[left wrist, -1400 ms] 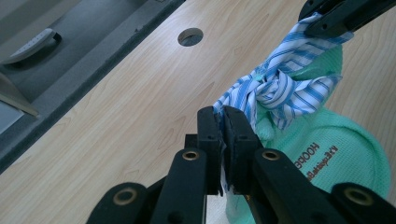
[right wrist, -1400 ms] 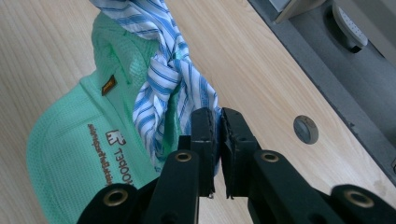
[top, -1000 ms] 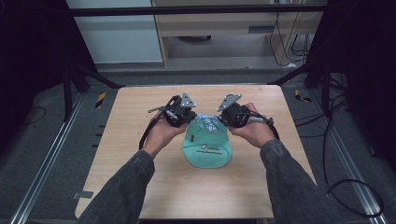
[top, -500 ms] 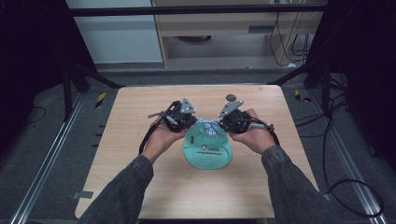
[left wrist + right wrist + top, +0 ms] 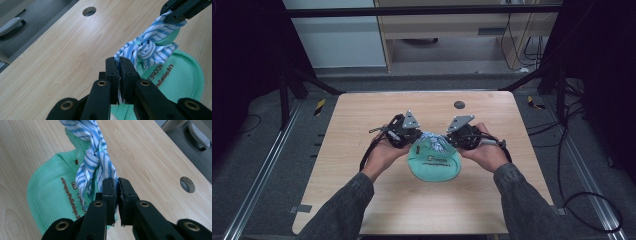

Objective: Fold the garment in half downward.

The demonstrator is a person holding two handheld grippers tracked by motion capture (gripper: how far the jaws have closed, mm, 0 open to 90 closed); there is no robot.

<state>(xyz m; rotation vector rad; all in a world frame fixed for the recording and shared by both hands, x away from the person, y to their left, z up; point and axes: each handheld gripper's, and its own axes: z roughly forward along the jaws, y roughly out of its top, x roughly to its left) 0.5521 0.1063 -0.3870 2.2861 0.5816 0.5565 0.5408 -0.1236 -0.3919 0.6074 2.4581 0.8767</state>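
Light wood-grain table (image 5: 362,200) with a round cable hole (image 5: 459,104) near the far edge, dark floor and rails around it, pale cabinet behind. Left gripper (image 5: 412,136) sits left of centre, jaws pinched nearly together on the blue-and-white striped cloth (image 5: 146,47); in the left gripper view the fabric edge is squeezed between the pads. The striped cloth is bunched and twisted into a knot-like wad in the middle, strung between both grippers just above the table. Under and around it lies a mint-green waffle-weave cloth (image 5: 434,167), rounded outline, flat on the table near the middle, with a line of dark printed lettering across it; lettering too small to read. The striped piece looks tied or attached at the green cloth's top edge, can't tell which. Right gripper (image 5: 452,139) right of centre, jaws likewise clamped on the other end of the striped cloth, clear in the right gripper view.
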